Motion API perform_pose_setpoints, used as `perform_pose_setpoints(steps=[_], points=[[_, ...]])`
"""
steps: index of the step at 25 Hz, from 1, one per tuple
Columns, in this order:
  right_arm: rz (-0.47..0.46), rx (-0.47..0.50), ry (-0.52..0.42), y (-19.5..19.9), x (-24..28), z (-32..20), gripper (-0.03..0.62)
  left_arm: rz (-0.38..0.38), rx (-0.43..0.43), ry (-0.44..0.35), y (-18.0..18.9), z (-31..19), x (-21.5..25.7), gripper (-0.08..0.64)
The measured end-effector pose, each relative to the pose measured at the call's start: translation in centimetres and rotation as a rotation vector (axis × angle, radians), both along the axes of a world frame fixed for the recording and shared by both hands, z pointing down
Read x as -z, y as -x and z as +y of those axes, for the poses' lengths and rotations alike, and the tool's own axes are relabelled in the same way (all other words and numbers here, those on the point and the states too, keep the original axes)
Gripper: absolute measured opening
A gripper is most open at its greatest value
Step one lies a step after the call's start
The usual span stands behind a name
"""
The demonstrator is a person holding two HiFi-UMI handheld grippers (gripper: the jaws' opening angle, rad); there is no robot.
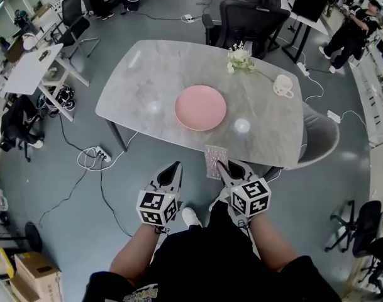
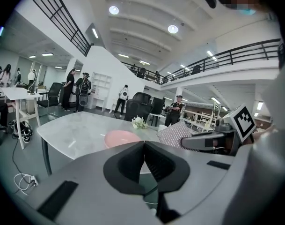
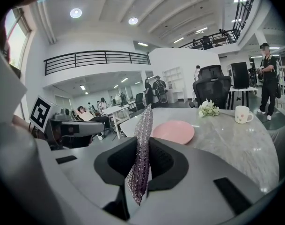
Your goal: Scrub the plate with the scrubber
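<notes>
A round pink plate [image 1: 200, 107] lies flat in the middle of the grey marble table [image 1: 147, 68]. My right gripper [image 1: 222, 165] hovers off the table's near edge, shut on a thin glittery purple scrubber [image 1: 215, 161] that stands upright between its jaws. In the right gripper view the scrubber [image 3: 142, 153] sticks up past the pads, with the plate [image 3: 173, 131] beyond it. My left gripper [image 1: 175, 167] hangs beside it to the left, below the table edge, jaws shut and empty. The left gripper view shows the plate [image 2: 121, 138] and the scrubber [image 2: 172, 134] ahead.
A white flower sprig [image 1: 240, 58] and a white mug [image 1: 282, 86] sit at the table's far right. Black office chairs [image 1: 251, 17] stand behind the table. A power strip with cables [image 1: 100, 154] lies on the floor at left. People stand around the room's edges.
</notes>
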State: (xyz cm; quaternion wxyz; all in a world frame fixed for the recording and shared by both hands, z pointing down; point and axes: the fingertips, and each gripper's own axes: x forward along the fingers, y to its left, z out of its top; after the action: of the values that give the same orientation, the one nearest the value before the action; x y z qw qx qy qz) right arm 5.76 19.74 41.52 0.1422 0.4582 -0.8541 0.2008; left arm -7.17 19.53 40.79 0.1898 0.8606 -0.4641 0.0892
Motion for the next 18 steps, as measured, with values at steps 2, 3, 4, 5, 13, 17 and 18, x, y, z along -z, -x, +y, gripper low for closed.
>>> perform_pose_setpoints(steps=[2, 3, 4, 5, 13, 17, 18], points=[[-0.001, 0.003, 0.001, 0.18, -0.08, -0.25, 0.074, -0.002, -0.001, 0.0, 0.09, -0.22, 0.05, 0.017], [-0.002, 0.003, 0.001, 0.3, -0.1, -0.4, 0.074, -0.003, -0.001, 0.0, 0.17, -0.34, 0.06, 0.017], [-0.003, 0.003, 0.001, 0.39, -0.1, -0.55, 0.074, -0.004, -0.002, 0.001, 0.24, -0.46, 0.06, 0.017], [-0.004, 0.002, 0.0, 0.44, -0.1, -0.68, 0.072, -0.005, -0.003, 0.001, 0.27, -0.57, 0.06, 0.018], [0.0, -0.007, 0.009, 0.2, -0.55, -0.71, 0.072, 0.003, -0.005, 0.002, 0.13, -0.89, -0.11, 0.017], [-0.001, -0.015, 0.007, 0.02, -0.43, -0.51, 0.072, 0.005, -0.009, 0.005, -0.04, -0.69, -0.17, 0.017], [-0.002, -0.017, 0.006, -0.04, -0.37, -0.46, 0.072, 0.005, -0.01, 0.004, -0.11, -0.64, -0.12, 0.017]])
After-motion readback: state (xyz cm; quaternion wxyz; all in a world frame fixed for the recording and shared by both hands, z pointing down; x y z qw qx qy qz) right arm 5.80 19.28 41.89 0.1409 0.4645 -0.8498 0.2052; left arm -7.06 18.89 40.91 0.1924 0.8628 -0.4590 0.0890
